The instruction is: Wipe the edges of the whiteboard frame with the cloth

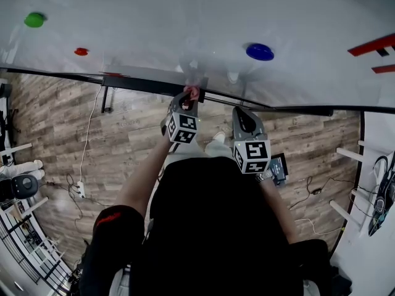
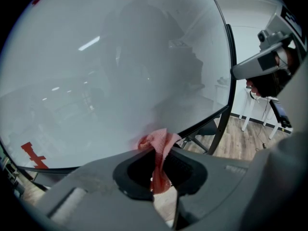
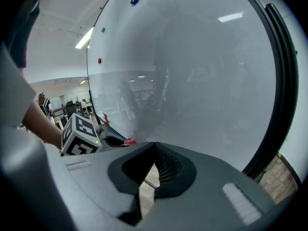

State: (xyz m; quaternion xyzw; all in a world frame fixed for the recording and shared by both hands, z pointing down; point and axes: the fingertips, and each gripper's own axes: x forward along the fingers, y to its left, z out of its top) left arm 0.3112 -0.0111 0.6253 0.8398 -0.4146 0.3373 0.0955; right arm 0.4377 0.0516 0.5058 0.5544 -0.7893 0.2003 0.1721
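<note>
The whiteboard (image 1: 185, 29) fills the top of the head view, and its black bottom frame (image 1: 142, 84) runs across below it. My left gripper (image 1: 188, 98) is shut on a pink cloth (image 1: 194, 92), which is pressed against that bottom frame. In the left gripper view the cloth (image 2: 161, 143) sticks out between the jaws at the black frame edge (image 2: 204, 123). My right gripper (image 1: 242, 115) hovers just right of the left one, below the frame, shut with nothing in it (image 3: 153, 148). The right gripper view shows the left gripper's marker cube (image 3: 82, 136) and the cloth (image 3: 129, 141).
Green (image 1: 34, 20), red (image 1: 81, 52) and blue (image 1: 260, 52) magnets sit on the board, with red marks (image 1: 370, 45) at its right. Below are a wooden floor (image 1: 55, 140) with cables, the board's stand leg (image 1: 105, 97), white shelving (image 1: 355, 184) on the right and a rack (image 1: 24, 239) on the left.
</note>
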